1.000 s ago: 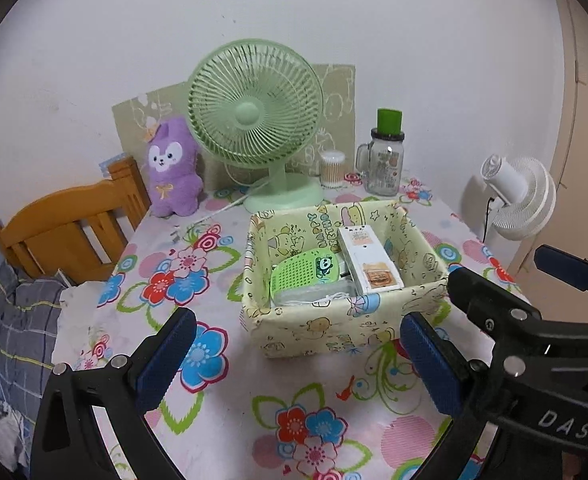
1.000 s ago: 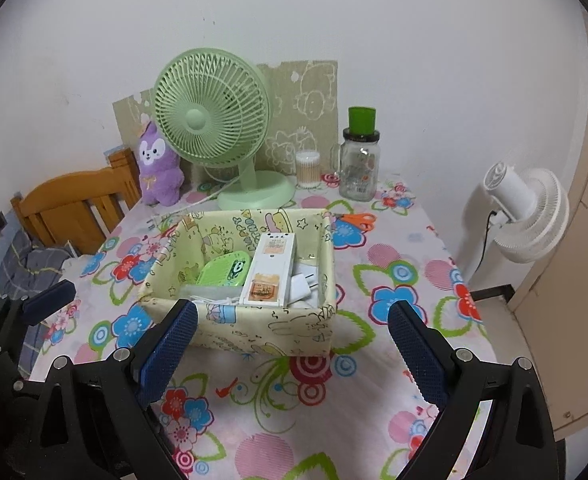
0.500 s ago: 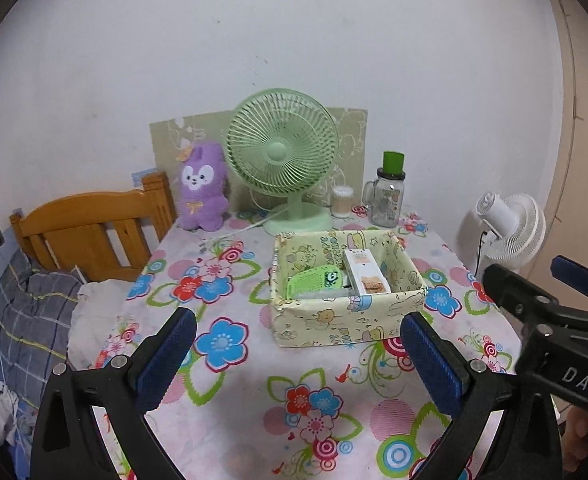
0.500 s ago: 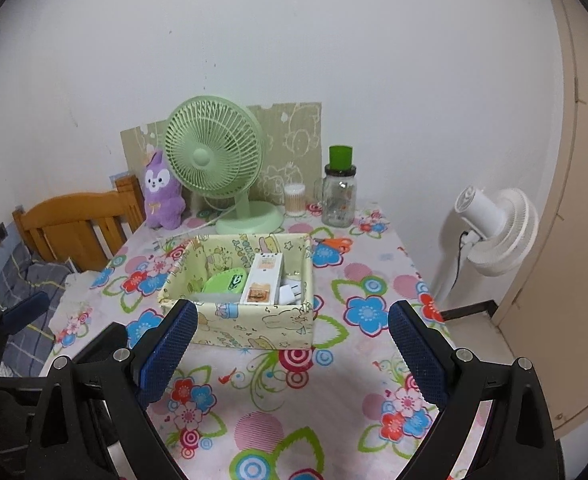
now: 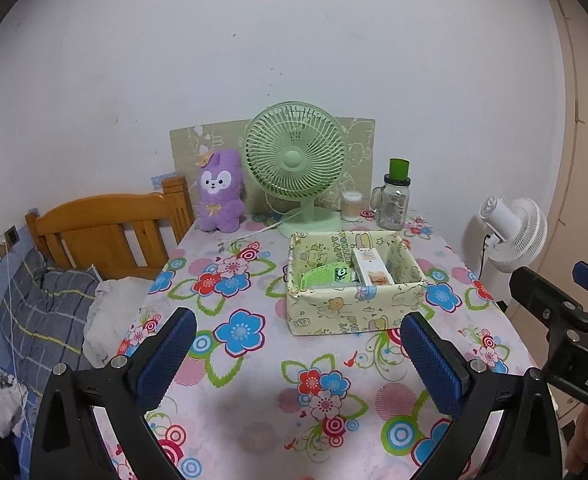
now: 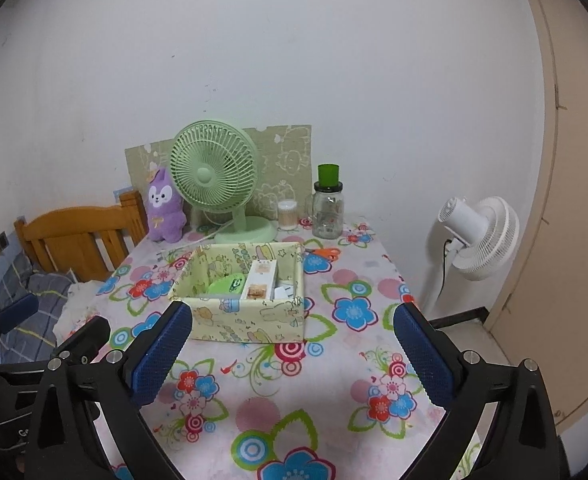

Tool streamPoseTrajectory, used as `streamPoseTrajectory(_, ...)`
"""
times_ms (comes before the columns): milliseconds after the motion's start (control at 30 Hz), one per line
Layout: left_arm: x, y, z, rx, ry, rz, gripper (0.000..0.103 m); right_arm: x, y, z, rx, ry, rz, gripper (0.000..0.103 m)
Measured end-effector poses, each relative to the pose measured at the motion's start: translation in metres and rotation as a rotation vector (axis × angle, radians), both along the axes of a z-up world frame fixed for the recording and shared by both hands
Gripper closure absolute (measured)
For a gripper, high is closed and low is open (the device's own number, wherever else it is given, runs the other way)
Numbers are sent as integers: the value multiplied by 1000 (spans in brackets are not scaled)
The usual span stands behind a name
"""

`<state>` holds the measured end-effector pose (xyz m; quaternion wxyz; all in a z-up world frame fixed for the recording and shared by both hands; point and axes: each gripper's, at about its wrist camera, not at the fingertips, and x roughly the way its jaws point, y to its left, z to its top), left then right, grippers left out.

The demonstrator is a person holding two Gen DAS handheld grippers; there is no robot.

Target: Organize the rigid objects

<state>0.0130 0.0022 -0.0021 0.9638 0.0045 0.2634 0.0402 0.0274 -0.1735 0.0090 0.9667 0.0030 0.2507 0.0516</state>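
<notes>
A yellow cartoon-print box (image 5: 334,314) (image 6: 246,320) stands mid-table on the floral cloth. Inside it lie a green panda-print item (image 5: 326,276) (image 6: 228,285), a white carton (image 5: 372,266) (image 6: 260,280) and a white plug (image 6: 286,292). My left gripper (image 5: 297,316) hangs open over the near table, well short of the box, with nothing between its blue pads. My right gripper (image 6: 292,308) is also short of the box; its jaws are opening, with nothing between them. In the left wrist view, the right gripper's fingers (image 5: 542,300) show at the right edge.
At the back of the table stand a green desk fan (image 5: 294,160), a purple plush (image 5: 218,192), a swab tub (image 5: 352,206) and a green-lidded glass jar (image 5: 394,200). Orange scissors (image 6: 326,254) lie behind the box. A white floor fan (image 6: 478,236) stands right, a wooden headboard (image 5: 106,232) and bedding left.
Both grippers have drawn back and upward from the box, which now looks smaller and farther away. More of the table and wall is in view. Nothing in the box has moved.
</notes>
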Motion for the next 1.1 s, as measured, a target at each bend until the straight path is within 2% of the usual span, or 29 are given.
streamPoseTrajectory(500, -10, -4, 6, 3, -29, -9, 0, -11, -8, 4, -12, -22, -38, 1)
streamPoseTrajectory(1100, -7, -1, 5, 4, -18, -10, 0, -13, -7, -1, 5, -29, -52, 1)
